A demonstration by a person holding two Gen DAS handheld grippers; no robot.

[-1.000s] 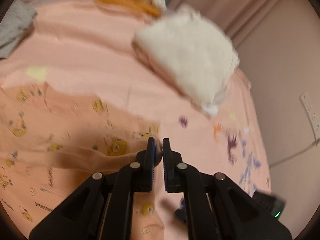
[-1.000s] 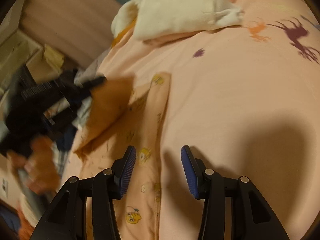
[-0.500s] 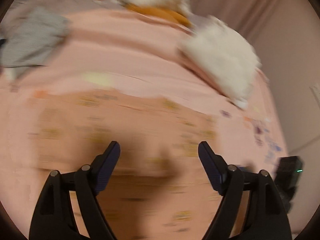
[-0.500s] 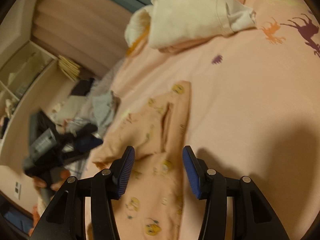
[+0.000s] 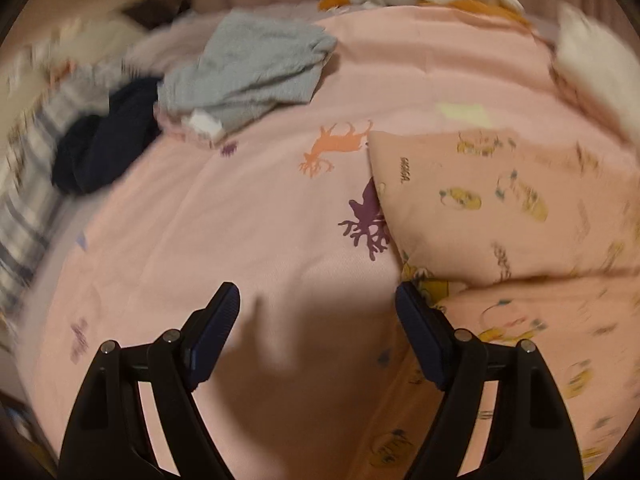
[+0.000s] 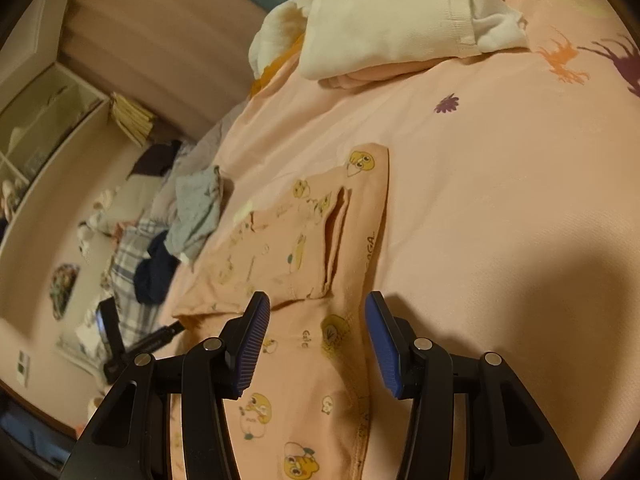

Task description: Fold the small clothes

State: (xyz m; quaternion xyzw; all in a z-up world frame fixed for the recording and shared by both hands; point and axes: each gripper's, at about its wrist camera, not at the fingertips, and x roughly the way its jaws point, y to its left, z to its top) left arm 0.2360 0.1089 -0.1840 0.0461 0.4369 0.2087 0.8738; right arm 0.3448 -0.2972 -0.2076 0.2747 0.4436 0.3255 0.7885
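**Both hand-held grippers spread wide over a pink bed, peach garment half folded**

A bed covered with a pale pink sheet printed with orange and purple deer shapes [image 5: 248, 216] fills both views. At its far side lies a loose pile: a crumpled light grey knit garment [image 5: 256, 76], a dark navy cloth [image 5: 104, 148] just beside it, and a blue-and-white checked fabric [image 5: 24, 200] at the bed's edge. A folded cream-white garment [image 6: 384, 20] sits on the sheet well apart from that pile, resting on a folded pink piece. Behind the bed hang pinkish-beige curtains [image 6: 160, 32], and a pale shelf unit [image 6: 44, 120] stands along the wall.

The peach-pink small garment with yellow cartoon-chick print [image 6: 316, 240] lies flat on the sheet, one part folded over onto itself so a layered edge runs across its middle.

The left hand-held gripper [image 5: 318, 320] hovers with its blue-padded fingers far apart, holding nothing; its left finger is over bare sheet and its right finger sits at the garment's near edge, though contact cannot be judged.

The right hand-held gripper [image 6: 316, 332] has its jaws spread as well, empty, poised directly above the lower part of the chick-print garment, just short of the folded edge.
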